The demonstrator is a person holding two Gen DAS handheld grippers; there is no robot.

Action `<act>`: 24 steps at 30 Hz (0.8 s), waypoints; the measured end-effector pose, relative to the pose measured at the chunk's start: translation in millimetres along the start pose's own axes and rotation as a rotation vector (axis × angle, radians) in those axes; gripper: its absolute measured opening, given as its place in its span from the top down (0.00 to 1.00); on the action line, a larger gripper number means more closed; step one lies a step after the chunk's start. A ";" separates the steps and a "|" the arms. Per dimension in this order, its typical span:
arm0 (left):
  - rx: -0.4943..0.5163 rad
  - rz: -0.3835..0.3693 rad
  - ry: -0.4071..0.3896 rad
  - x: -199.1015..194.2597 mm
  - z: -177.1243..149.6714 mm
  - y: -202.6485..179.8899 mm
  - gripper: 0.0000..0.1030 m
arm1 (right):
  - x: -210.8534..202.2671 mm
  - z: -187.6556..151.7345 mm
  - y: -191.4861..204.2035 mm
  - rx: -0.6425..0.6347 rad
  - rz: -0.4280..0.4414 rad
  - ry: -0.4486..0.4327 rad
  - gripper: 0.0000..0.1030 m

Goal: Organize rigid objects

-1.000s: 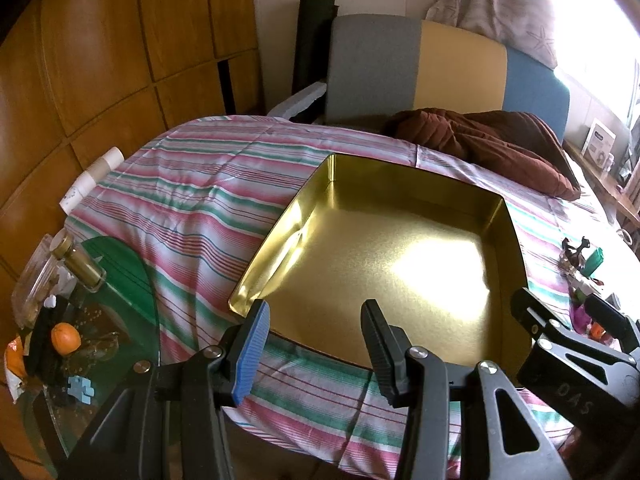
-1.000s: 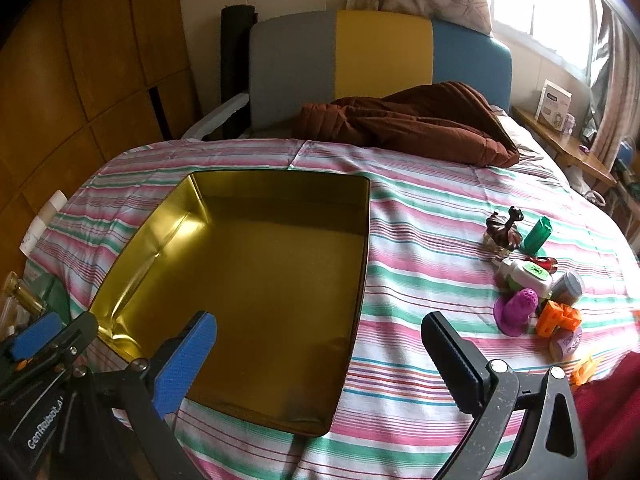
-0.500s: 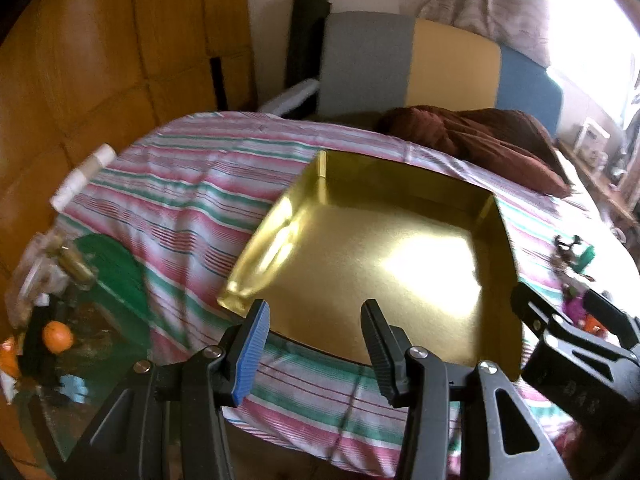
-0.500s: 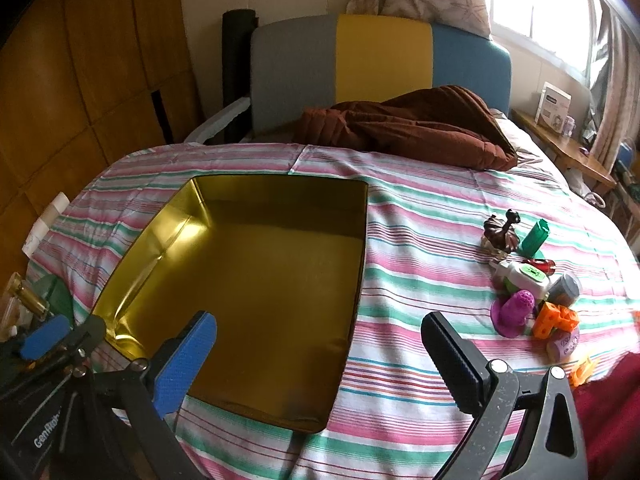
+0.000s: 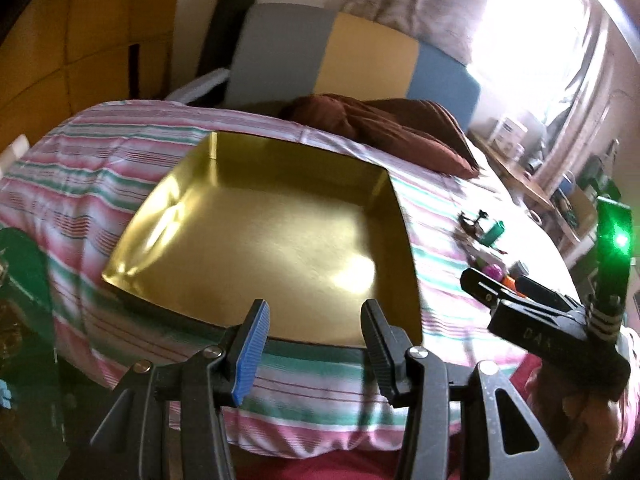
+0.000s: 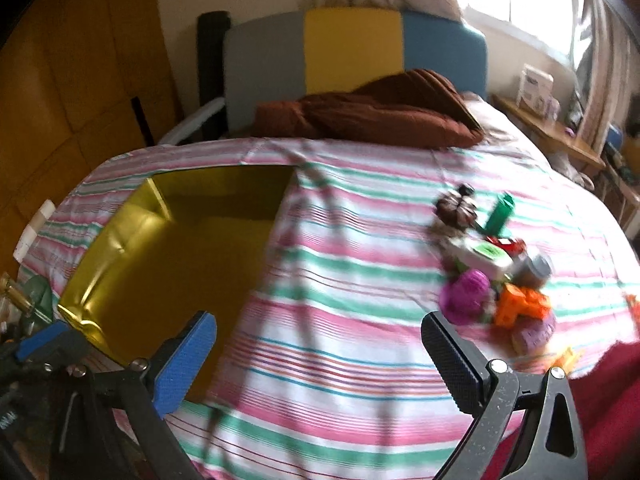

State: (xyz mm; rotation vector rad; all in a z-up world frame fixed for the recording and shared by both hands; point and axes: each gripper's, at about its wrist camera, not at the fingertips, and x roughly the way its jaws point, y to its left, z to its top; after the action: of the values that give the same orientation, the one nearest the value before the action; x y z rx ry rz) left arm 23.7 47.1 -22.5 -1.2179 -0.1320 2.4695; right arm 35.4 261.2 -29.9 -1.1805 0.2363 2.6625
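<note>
Nothing is sitting in the gold tray (image 5: 276,240) yet: its shiny floor is bare from wall to wall, so the sorting is not started as far as these views show. The tray is lying on the striped bedspread (image 6: 360,352) toward the left of the bed, with its near edge just past the left gripper (image 5: 314,350).

All the toys (image 6: 492,276) are lying in one loose cluster on the bedspread to the right, well apart from the tray. In the right wrist view a dark figure (image 6: 456,208) and a green bottle (image 6: 500,212) are sitting at the far end of the cluster, a white and green piece (image 6: 484,254) in the middle, and a purple dome (image 6: 466,294) and an orange block (image 6: 520,306) at the near end. The picture is blurred here, so the smaller pieces around them are probably more toys, but I cannot tell what they are.

The left gripper's jaws are standing partly apart with nothing between them, pointing over the tray's near rim. The right gripper (image 6: 320,364) is holding its jaws wide apart, also empty, aiming at the bare bedspread between tray and toys, with the cluster just right of its black finger (image 6: 452,364).

What is left is everything: each toy is waiting to be picked up and carried left into the tray.
</note>
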 end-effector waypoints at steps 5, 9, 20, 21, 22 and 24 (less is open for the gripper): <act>0.071 -0.039 -0.007 4.3 -8.6 -19.7 0.53 | 1.2 -9.3 -54.0 0.088 -0.081 0.037 0.00; 0.100 -0.114 0.019 6.1 -14.9 -32.2 0.53 | 1.9 -11.2 -100.5 0.140 -0.148 0.068 0.00; 0.170 -0.305 0.068 11.2 -21.3 -77.9 0.38 | 20.0 19.1 -226.5 0.219 -0.139 0.097 0.00; 0.175 -0.314 0.076 12.2 -21.1 -81.6 0.38 | 21.6 21.5 -233.8 0.223 -0.142 0.102 0.00; 0.184 -0.322 0.081 13.3 -20.5 -88.2 0.38 | 25.4 25.0 -243.4 0.227 -0.150 0.106 0.00; 0.207 -0.343 0.089 15.3 -19.1 -98.4 0.37 | 30.0 28.5 -256.8 0.236 -0.142 0.090 0.00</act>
State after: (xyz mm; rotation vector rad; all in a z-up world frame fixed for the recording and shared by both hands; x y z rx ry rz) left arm 59.3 142.0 -21.2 -1.1111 -0.0540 2.0747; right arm 63.1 519.2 -48.1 -1.1944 0.4498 2.3858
